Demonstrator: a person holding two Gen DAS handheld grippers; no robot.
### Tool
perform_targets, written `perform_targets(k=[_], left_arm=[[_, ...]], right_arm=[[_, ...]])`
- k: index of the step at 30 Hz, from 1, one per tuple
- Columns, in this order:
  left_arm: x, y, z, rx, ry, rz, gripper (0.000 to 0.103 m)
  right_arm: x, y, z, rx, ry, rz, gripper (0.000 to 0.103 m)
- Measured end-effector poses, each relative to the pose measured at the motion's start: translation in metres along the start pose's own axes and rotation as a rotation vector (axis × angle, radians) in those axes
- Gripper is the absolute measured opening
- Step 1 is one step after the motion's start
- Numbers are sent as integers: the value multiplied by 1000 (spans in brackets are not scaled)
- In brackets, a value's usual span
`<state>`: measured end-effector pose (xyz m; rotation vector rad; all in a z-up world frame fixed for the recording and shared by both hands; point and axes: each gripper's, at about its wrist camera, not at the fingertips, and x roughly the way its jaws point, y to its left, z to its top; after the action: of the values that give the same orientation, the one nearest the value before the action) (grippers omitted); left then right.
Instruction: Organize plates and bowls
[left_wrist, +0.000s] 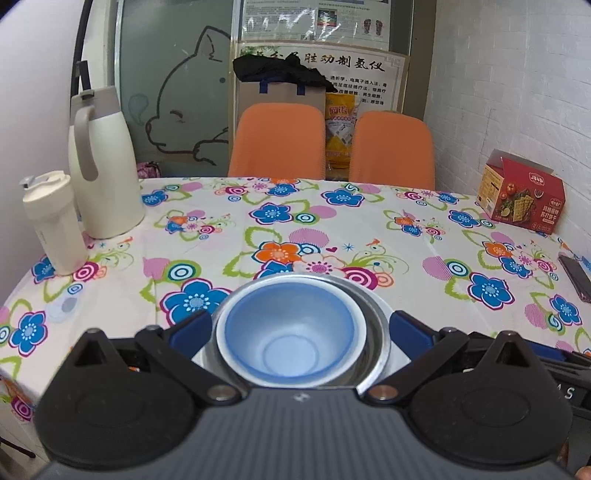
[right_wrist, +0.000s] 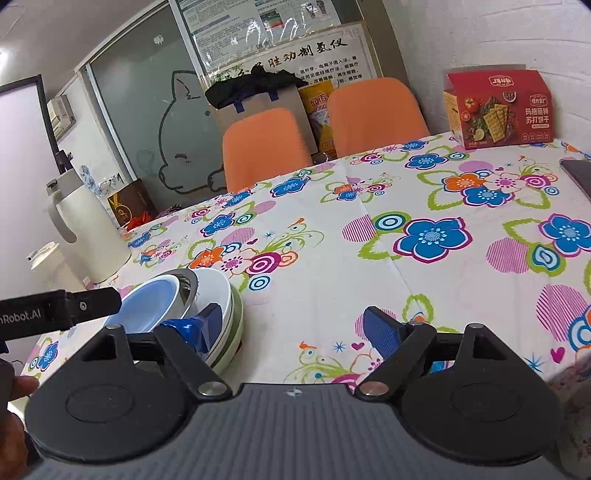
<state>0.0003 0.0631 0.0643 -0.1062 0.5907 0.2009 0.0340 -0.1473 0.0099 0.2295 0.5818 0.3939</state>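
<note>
Left wrist view, left hand-held gripper (left_wrist: 301, 330): I see its blue pads spread wide, one on each side of the bowl stack, and I cannot tell whether either pad touches it.
Left wrist view, blue bowl (left_wrist: 291, 336): it sits nested inside the steel bowl (left_wrist: 373, 314), right at my near edge of the table (left_wrist: 369, 229).
Left wrist view, open room: beyond the bowls the flowered cloth is bare all the way to the far edge, where two orange chairs (left_wrist: 277, 140) stand.
Left wrist view, left edge: a cream tumbler (left_wrist: 53, 221) and a tall cream jug (left_wrist: 101, 166) stand close together near the table's rim.
Left wrist view, right edge: a red cracker box (left_wrist: 522, 195) by the wall, and a dark phone (left_wrist: 574, 275) lying flat nearer to me.

Right wrist view, right hand-held gripper (right_wrist: 295, 328): its fingers are spread apart and hold nothing; the left blue pad (right_wrist: 207, 325) lies just at the stack's rim.
Right wrist view, stack: the blue bowl (right_wrist: 147, 306) in the steel bowl (right_wrist: 186, 291), both in a white bowl (right_wrist: 218, 291) on green-edged plates (right_wrist: 234, 332), at the table's left side.
Right wrist view, other hand-held gripper: its black finger (right_wrist: 92, 302) reaches the blue bowl's rim from the left.
Right wrist view, open room: bare cloth ahead and to the right, as far as the red cracker box (right_wrist: 500, 109).
</note>
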Motion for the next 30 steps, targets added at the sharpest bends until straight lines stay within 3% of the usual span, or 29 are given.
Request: perform_targets(k=[20, 25, 30], left_arm=[[-43, -24, -92, 41, 38, -56, 101], [-62, -27, -110, 43, 13, -70, 102], [-85, -28, -125, 49, -64, -46, 102]], right_arm=[[-57, -17, -74, 55, -44, -9, 71], [-88, -9, -86, 13, -114, -50, 71], [-105, 2, -96, -87, -182, -105, 71]])
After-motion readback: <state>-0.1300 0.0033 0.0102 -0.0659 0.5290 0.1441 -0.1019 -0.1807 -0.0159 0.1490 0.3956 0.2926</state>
